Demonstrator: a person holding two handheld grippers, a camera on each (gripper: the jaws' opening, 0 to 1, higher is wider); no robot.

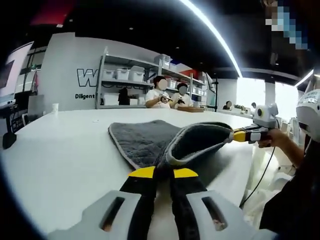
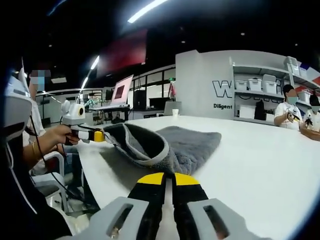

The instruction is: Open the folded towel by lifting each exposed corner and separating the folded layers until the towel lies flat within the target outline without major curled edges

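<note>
A grey towel point(image 1: 145, 140) with a pale hem lies on the white table point(image 1: 65, 155). Its near layer is lifted off the table and arches between the two grippers. My left gripper point(image 1: 164, 170) is shut on the raised hem at the bottom of the left gripper view. In that same view the right gripper point(image 1: 235, 135) comes in from the right, pinching the far end of the raised edge. In the right gripper view the towel point(image 2: 195, 140) spreads ahead, my right gripper point(image 2: 169, 174) is shut on its hem, and the left gripper point(image 2: 102, 136) grips the other end.
Shelves with white bins point(image 1: 125, 75) stand behind the table, and two seated people point(image 1: 159, 95) work beside them. A paper cup point(image 2: 175, 112) sits near the far table edge. A person's hand point(image 2: 50, 137) holds the left gripper, and a chair point(image 2: 50, 192) stands below it.
</note>
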